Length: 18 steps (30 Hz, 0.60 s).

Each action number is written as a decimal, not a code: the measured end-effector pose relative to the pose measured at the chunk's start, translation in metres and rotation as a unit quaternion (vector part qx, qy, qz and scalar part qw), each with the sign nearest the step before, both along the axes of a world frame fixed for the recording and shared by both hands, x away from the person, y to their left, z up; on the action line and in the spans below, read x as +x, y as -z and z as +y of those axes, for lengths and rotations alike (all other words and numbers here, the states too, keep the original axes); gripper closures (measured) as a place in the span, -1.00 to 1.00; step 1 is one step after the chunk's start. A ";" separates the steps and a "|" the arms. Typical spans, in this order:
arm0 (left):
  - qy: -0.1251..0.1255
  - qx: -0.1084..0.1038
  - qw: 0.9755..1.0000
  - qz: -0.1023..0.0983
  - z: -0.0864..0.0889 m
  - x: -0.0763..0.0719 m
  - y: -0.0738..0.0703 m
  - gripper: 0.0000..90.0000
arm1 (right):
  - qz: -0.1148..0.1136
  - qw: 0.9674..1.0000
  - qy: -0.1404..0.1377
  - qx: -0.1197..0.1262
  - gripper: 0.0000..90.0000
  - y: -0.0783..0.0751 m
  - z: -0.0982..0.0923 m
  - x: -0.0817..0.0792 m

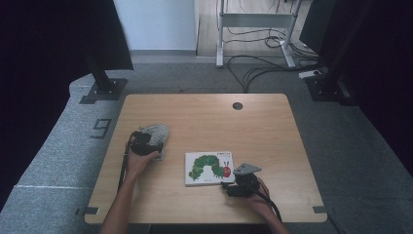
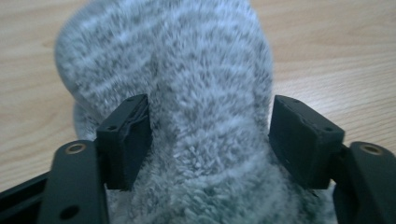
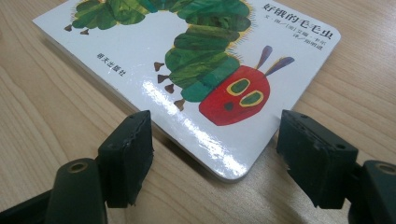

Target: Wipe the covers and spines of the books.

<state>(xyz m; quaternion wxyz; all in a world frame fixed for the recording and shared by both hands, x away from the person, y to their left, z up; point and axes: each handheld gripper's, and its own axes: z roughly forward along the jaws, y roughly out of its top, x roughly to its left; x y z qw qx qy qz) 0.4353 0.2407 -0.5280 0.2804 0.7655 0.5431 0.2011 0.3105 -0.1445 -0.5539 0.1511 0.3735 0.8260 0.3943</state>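
Wooden table (image 1: 204,117), pale grain, with a round cable hole (image 1: 237,106) near its far edge; grey carpet around it, a dark stand foot (image 1: 103,90) off the far left corner, loose cables (image 1: 265,68) and a desk frame beyond the far edge. Nothing lies between the two items on the tabletop. Item one: grey-and-white striped fuzzy sock (image 2: 187,93), lying on the left part of the table. Left gripper (image 2: 210,135) is set over it; the sock runs up between the two black jaws, its pile brushing the inner face of each pad, with the bulk bulging beyond the tips; jaws partly closed, pads against the fluff, though whether they truly pinch it cannot be told. Item two: picture book (image 3: 187,70), white cover with green caterpillar and red head, lying flat near the middle of the table, well apart from the sock. Right gripper (image 3: 215,154) rests low at the book's near right corner; that rounded corner pokes into the gap between the jaws, which stand wide and clear of it on both sides, holding nothing.
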 end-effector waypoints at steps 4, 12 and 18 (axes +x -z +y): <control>-0.003 0.001 1.000 -0.004 0.000 -0.001 0.001 -0.15 | -0.001 1.000 0.000 -0.002 -0.41 0.000 0.000 0.000; 0.003 -0.016 1.000 -0.007 0.003 -0.005 -0.004 0.37 | -0.002 1.000 0.003 -0.002 -0.38 0.000 0.000 0.000; 0.025 -0.035 0.999 -0.030 -0.005 -0.018 -0.016 0.42 | -0.001 1.000 0.003 -0.001 -0.39 0.000 0.000 0.000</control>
